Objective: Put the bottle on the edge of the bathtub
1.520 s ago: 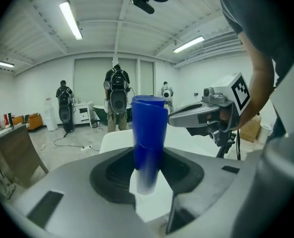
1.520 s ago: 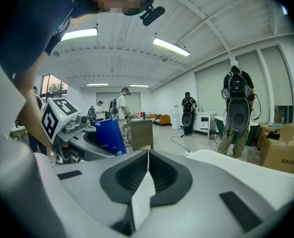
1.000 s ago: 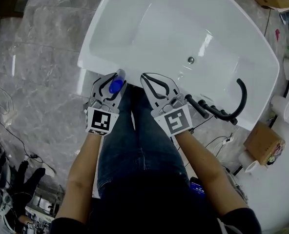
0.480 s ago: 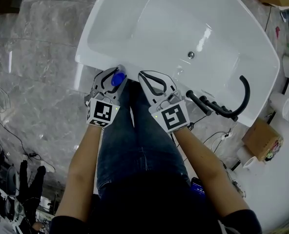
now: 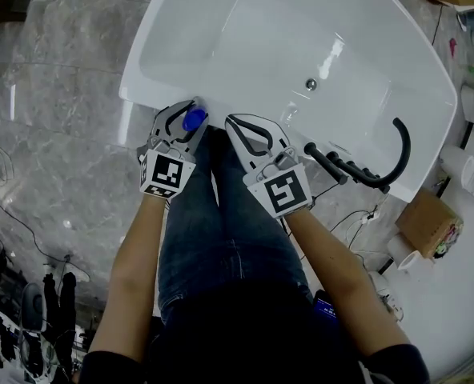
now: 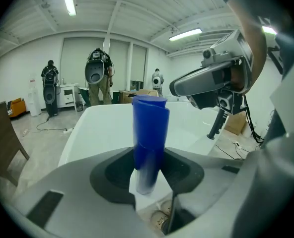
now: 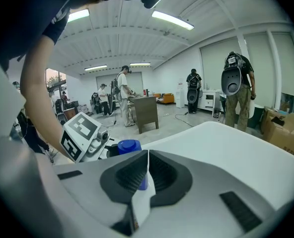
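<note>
Head view: left gripper (image 5: 182, 115) is part open and clamped on the bottle (image 5: 194, 120), which sits at the near rim of the bathtub (image 5: 138, 94), close to its left corner. Can't tell from up here whether the base touches the rim yet. Left gripper view shows the bottle upright between the jaws, pads on the paler lower body, blue top standing clear above them. Right gripper (image 5: 232, 122) is closed with jaws meeting and nothing in them, parked just beside the left one over the person's legs. Right gripper view confirms this, with the bottle's blue cap visible past the jaw tips. Handling guess: small plastic bottle, light, stiff enough not to crush at this grip, but round and smooth, so it can rotate or slide in the pads. The low hold on the body looks right, since it keeps the top free and the base easy to seat. The rim is glossy and looks rounded, so tipping or skating into the tub is the risk. Seat the base flat before letting go, well apart from the black faucet (image 5: 381, 178).
</note>
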Available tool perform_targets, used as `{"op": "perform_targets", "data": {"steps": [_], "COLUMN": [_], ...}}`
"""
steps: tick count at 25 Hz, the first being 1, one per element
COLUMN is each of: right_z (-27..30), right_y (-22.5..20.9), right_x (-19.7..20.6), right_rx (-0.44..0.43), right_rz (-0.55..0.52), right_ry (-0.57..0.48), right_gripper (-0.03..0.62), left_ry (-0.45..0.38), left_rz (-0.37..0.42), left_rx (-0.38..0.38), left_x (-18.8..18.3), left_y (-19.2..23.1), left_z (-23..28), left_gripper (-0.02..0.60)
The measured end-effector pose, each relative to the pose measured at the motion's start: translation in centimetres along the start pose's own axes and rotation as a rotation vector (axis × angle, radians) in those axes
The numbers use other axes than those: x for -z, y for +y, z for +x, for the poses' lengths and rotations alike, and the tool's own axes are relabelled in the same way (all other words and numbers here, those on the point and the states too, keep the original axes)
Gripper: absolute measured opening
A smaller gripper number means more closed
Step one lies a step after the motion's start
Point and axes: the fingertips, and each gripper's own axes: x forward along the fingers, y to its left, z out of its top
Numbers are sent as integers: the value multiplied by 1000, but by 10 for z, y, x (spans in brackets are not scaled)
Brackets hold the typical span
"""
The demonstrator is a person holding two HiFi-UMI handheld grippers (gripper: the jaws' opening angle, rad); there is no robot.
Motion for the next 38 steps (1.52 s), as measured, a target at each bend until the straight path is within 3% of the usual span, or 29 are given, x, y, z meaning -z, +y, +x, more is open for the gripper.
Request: {"op": "perform_targets", "data": {"steps": [4,7,13,15,20,23,27,32,36,38], "right_z": [1,-1,-18,-27,-56,-73,-100,-138,-180,-205], "right_y": [0,-5,-16,-22,-44,-61,-81,-111,-128,-132], "right_x": [-4,-10,-35,-46,-72,-93,-123,-170,-228,-256], "right_rx": [10,22,57,99,181,228,306,417,495,532], "right_rz": [1,6,-5,43,86,75,33,14,-2,-11], "right_ry": [-6,-21,-64,-82,-145,-182,-210,-267,-379,-435], "right_gripper": [28,28,29,29,29,29,28,28,28,28], "left_ry": [24,50,68,47,-42,-97,-172,-265,-418,-472], "left_rz": [-6,-27,-19,-25,-86,-92,-96,-24,73,78], "left_rx": [44,84,108,95,0,-82,-166,-294,-333,-346], "left_x": [6,12,1,-15,-72,-107,-156,-245,-337,-376], "left_y": [-4,-8,-17,-17,-3,12,25,50,54,50], "left_z": [0,0,-32,-50,-91,-111,-132,-159,-183,-194], "left_gripper": [169,227,255,255,247,107,34,23,23,23]}}
